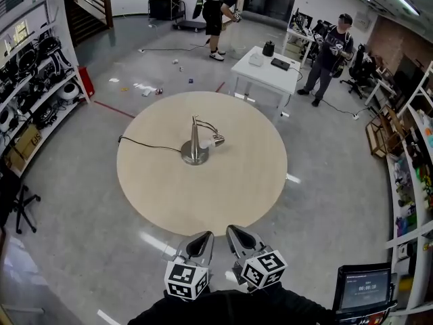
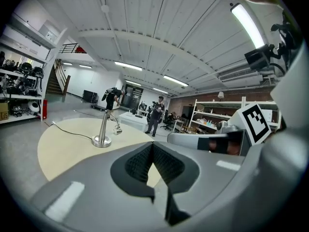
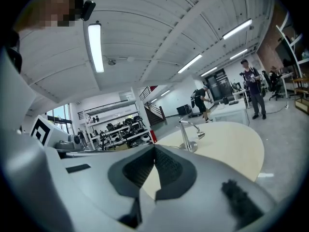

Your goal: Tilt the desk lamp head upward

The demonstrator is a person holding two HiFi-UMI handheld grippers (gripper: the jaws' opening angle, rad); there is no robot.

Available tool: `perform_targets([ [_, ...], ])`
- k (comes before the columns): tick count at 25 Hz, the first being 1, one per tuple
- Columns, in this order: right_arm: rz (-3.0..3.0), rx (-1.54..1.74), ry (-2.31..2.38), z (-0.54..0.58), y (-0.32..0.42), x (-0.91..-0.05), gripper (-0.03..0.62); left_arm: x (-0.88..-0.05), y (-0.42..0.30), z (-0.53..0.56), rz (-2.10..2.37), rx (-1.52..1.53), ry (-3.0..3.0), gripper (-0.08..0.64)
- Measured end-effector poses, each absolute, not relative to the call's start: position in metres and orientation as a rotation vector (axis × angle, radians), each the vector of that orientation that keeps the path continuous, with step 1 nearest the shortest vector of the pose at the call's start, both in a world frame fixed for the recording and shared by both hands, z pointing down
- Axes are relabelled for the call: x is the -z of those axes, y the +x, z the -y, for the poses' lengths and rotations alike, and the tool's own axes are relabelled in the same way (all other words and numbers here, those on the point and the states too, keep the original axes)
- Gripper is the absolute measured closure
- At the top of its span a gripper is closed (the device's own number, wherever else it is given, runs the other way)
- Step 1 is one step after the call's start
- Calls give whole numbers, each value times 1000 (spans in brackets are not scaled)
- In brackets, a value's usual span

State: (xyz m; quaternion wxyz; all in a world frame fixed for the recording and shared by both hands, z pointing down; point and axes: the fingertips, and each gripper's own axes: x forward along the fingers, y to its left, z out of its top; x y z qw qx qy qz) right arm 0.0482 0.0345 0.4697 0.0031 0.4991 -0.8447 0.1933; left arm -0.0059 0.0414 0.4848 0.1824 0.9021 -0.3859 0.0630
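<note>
Left hand-held gripper [image 1: 205, 237] and right hand-held gripper [image 1: 233, 230], closed, face the lamp [image 1: 195, 147].

the desk lamp [image 1: 197, 143] is brushed shiny metal on a matt pale wood-look round table [image 1: 237, 188].

Bare table [image 1: 233, 188] is lying open all around the desk lamp [image 1: 195, 142]. Only a cord [image 1: 149, 145] is trailing leftward from the lamp's base.

Workshop around a round pale wooden table [image 1: 230, 181]
Beyond it, a white rectangular table [image 1: 265, 74], a bending person in black [image 1: 220, 15] and a standing person in dark clothes [image 1: 331, 54]; left of it, white shelves of black gear [image 1: 34, 80].
</note>
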Motion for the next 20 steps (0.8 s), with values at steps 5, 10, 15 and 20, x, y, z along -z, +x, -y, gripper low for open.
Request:
perform_targets([
  [5,2617,-592,1595,-13,24,-473,594,-487,-31,-16,1063,-148,2537,554],
  [10,2589,-586,1626,1,14,-476,594,-491,-42,-1,1043,-144,2549,554],
  [15,2576,-603,1638,25,25,-491,594,-510,-30,24,1021,-155,2526,554],
  [20,2599,-635,1597,38,18,-490,594,-508,-36,35,1052,-176,2503,554],
])
